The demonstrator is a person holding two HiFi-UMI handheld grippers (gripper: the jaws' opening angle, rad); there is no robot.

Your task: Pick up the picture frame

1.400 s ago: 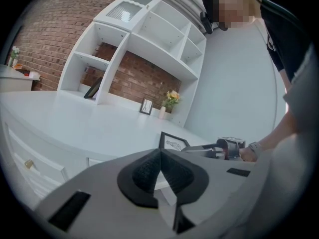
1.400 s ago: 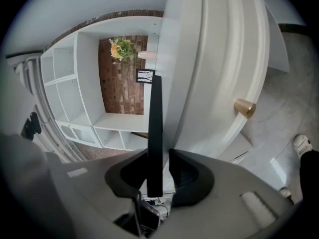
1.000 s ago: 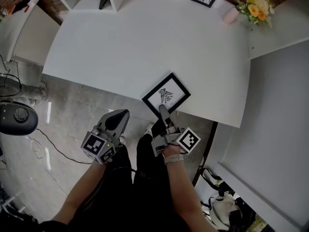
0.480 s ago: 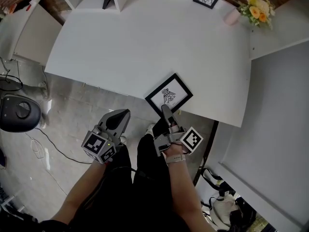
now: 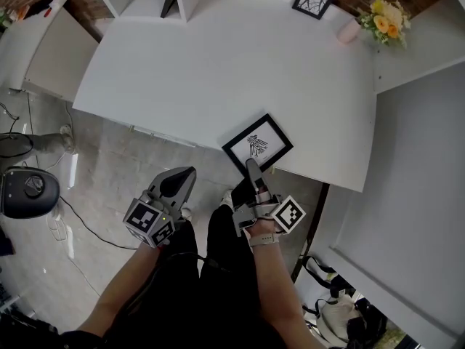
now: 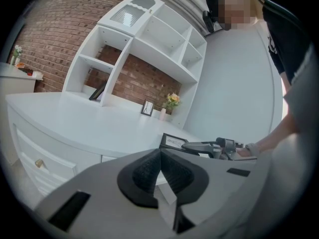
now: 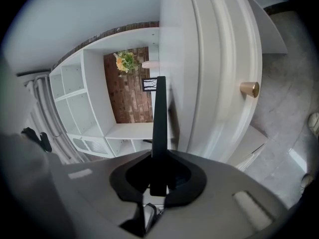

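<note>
Black picture frame [image 5: 258, 145] lies on the bench [image 5: 218, 71]; right hand-held gripper [image 5: 251, 167], jaws just closing, pinches its rim; left hand-held gripper [image 5: 183, 174] closed, empty.

right gripper [image 7: 158, 180]: jaws had just been closing; pads gripped black rectangular picture frame [image 7: 159, 118], seen edge-on | white table [image 7: 219, 59] ran alongside | round brass knob [image 7: 249, 89] sat right

Grey left claw [image 5: 189, 171] and right claw [image 5: 251, 163] carry black-and-white marker cubes [image 5: 149, 222].
</note>
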